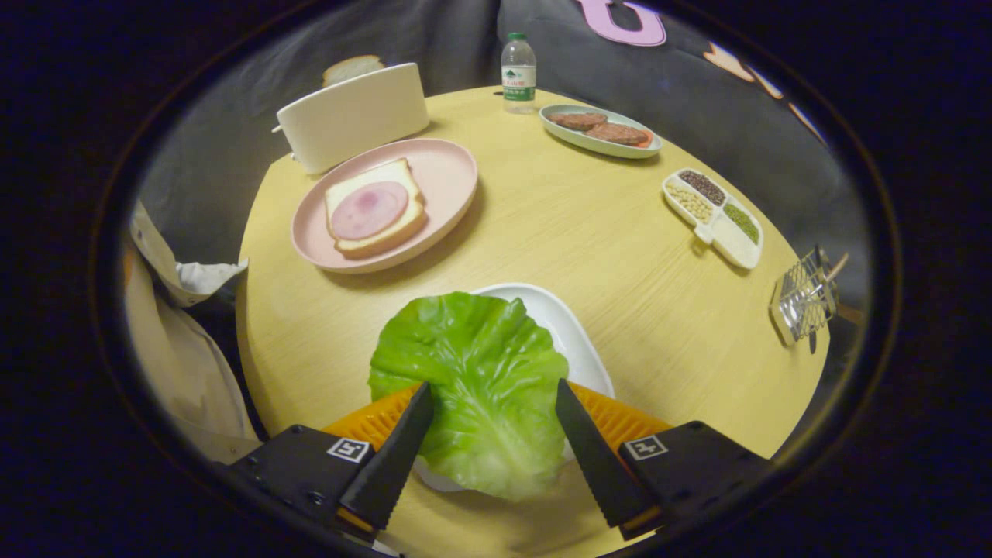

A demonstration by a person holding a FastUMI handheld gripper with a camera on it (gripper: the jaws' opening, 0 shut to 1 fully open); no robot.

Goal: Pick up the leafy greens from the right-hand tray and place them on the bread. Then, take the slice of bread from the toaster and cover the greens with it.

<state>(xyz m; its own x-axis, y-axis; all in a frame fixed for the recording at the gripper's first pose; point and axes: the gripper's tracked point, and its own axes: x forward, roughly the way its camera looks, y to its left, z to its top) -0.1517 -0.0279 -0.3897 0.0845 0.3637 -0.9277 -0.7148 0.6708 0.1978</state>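
Early in the task, by the look of it. Gripper (493,403) spread wide, fingers (395,457) on either side of the lettuce leaf (473,387), not pressing on it as far as can be told. Leaf lying over the near edge of the white tray (570,329), partly hanging off it, between the fingers. Whether lifted or resting on the tray, cannot tell. Farther off across the round table (558,232): pink plate (453,174) bearing a slice of bread (391,232) with a round of ham (368,209) on top, no greens there yet. Behind the plate, cream toaster (353,116) with the second slice (353,68) poking out, untouched. Left to do: pinch the leaf, carry it to the ham, then fetch the toaster slice and cover.
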